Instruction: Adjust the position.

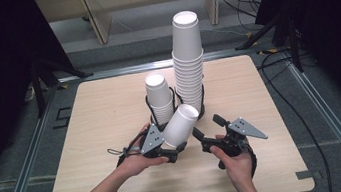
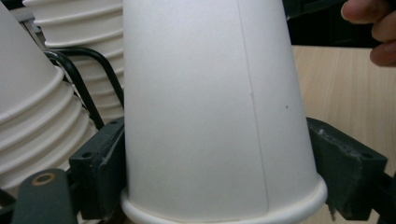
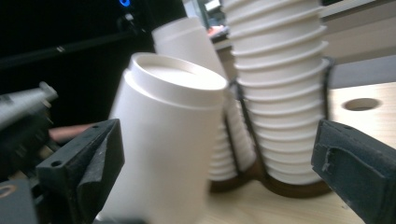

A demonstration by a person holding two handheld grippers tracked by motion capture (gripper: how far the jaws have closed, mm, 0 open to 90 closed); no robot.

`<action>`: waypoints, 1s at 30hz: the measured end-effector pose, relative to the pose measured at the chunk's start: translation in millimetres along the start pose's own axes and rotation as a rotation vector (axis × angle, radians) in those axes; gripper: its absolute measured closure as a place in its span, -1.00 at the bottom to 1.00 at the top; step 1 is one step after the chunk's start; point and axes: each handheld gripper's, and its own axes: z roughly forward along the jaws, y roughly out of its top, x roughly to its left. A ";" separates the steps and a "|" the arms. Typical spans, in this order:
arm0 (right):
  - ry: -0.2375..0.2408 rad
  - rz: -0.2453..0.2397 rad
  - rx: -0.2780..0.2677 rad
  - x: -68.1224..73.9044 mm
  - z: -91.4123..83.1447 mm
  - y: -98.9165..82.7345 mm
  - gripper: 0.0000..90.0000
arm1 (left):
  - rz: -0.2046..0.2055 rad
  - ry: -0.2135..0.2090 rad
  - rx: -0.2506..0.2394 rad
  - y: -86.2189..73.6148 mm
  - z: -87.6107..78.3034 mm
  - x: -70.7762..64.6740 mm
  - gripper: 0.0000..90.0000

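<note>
The left gripper (image 1: 175, 148) has its jaws clamped near the rim end of a single white paper cup (image 1: 181, 124), holding it upside down and tilted, base pointing up toward the two stacks. The right gripper (image 1: 207, 132) sits just beside it with jaws spread wide and nothing between them. To me this looks like the middle of moving one cup between stacks, or handing it across. The next move calls for either the right jaws to close on the cup's body without crushing it, or the left hand to carry it over a stack and line it up squarely.

The short cup stack (image 1: 160, 99) and the tall cup stack (image 1: 187, 58) stand upside down in a black wire holder (image 1: 202, 105) on a pale wooden table (image 1: 100, 111). Around it lie a grey floor, trailing cables, dark curtains and a light wooden bench behind.
</note>
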 end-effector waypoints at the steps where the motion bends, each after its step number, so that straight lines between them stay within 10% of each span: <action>1: -0.005 -0.016 0.004 -2.5 -1.8 -1.2 -0.90 | 0.008 -0.002 0.019 1.7 -1.6 1.3 -0.66; 16: -0.063 -0.246 0.082 -20.7 -15.5 -13.8 -0.84 | 0.081 -0.048 0.207 13.8 -16.4 14.3 -0.66; 30: -0.076 -0.337 0.165 -28.6 -18.3 -18.3 -0.84 | 0.129 -0.078 0.306 15.0 -24.8 23.6 -0.65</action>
